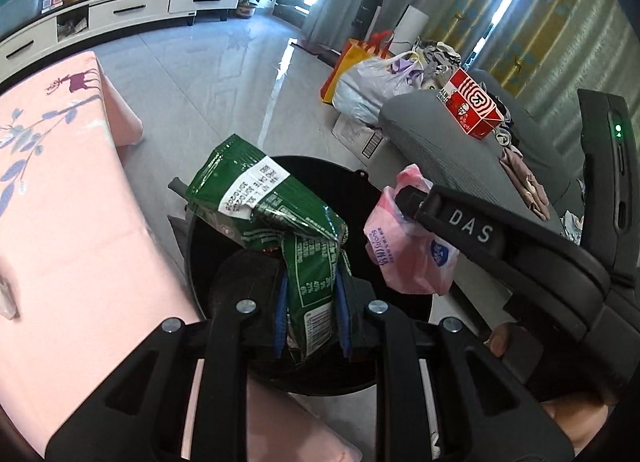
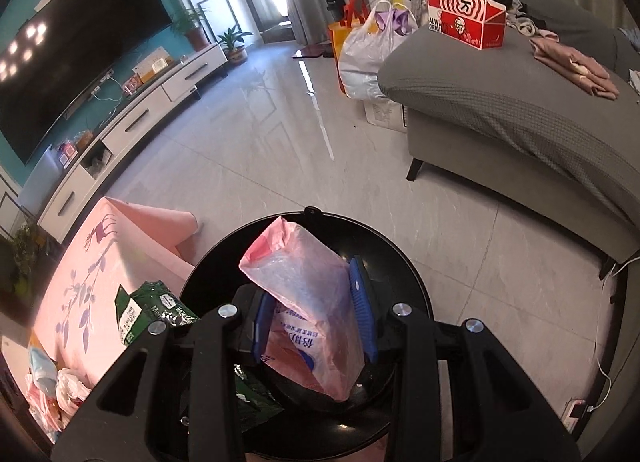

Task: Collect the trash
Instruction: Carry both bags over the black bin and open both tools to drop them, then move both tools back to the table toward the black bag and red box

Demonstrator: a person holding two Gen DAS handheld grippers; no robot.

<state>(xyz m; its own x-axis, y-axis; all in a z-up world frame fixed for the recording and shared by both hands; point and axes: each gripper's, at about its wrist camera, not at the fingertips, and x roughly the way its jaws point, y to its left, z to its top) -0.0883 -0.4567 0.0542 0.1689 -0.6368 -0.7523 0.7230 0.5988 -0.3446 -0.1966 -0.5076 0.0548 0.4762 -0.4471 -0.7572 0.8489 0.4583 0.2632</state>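
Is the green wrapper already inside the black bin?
Not yet. The left gripper holds the green wrapper above the black bin.

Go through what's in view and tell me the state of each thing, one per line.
Left hand-held gripper: shut on the green wrapper.
Green wrapper: crumpled, held over the bin.
Right hand-held gripper: shut on the pink packet.
Pink packet: held above the bin.
Black bin: open.
Red box: upright on the sofa.

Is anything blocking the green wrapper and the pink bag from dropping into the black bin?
Nothing visible. The green wrapper in the left tool and the pink bag in the right tool hang right over the open black bin.
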